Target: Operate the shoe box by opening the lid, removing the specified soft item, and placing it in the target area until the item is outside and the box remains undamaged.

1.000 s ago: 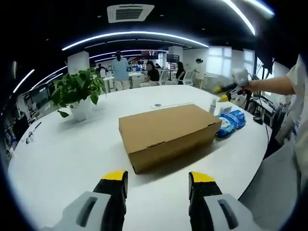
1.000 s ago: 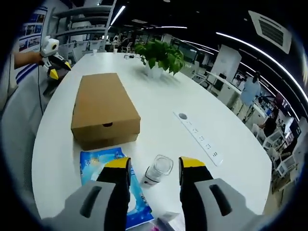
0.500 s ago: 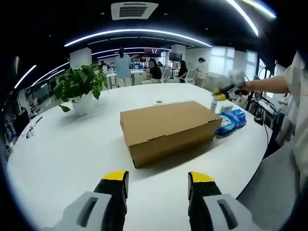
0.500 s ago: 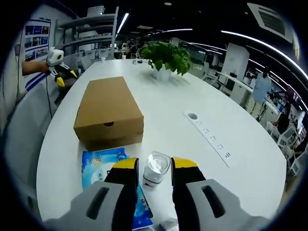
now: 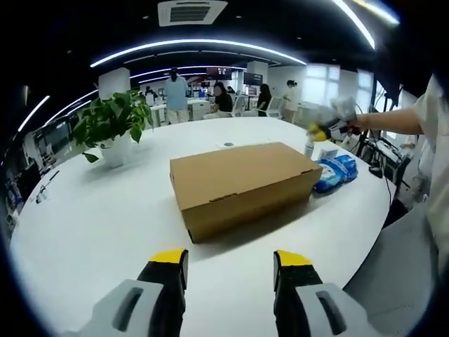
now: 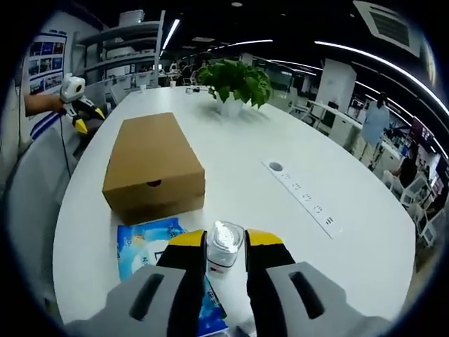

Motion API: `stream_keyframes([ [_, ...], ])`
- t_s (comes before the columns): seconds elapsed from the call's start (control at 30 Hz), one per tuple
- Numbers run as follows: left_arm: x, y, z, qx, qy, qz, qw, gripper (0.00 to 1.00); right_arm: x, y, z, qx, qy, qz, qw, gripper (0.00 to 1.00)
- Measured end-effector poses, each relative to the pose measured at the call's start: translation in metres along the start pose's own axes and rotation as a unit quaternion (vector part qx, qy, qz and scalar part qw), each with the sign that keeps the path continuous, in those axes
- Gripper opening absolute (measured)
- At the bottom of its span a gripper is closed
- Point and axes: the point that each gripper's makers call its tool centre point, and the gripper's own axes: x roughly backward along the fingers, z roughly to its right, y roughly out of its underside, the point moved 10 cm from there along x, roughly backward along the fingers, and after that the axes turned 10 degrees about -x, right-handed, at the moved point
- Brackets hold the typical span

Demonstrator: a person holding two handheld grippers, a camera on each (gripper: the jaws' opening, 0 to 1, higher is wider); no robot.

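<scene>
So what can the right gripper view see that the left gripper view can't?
Right gripper view: the right gripper closed on a small clear bottle, the white power strip on the table, and the finger notch in the box's end. Left gripper view: the left gripper, jaws open and empty, and the box's long side. Both: the closed cardboard shoe box, the blue packet, the potted plant.

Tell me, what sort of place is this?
Most likely an open-plan office. A large white meeting table holds a cardboard shoe box and a potted plant, with people at desks beyond and a ceiling air-conditioning vent overhead.
</scene>
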Motion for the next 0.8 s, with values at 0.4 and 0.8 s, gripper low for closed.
stream_keyframes([
  [0.4,-0.003,-0.002,0.002,-0.007,0.007,0.006,0.9999,0.5,-0.01,-0.004,-0.014,-0.109,0.134,-0.001,0.985,0.18],
  [0.8,-0.005,-0.006,0.002,-0.015,0.008,0.016,0.9997,0.5,-0.022,-0.007,-0.028,-0.17,0.289,-0.007,0.9421,0.19],
])
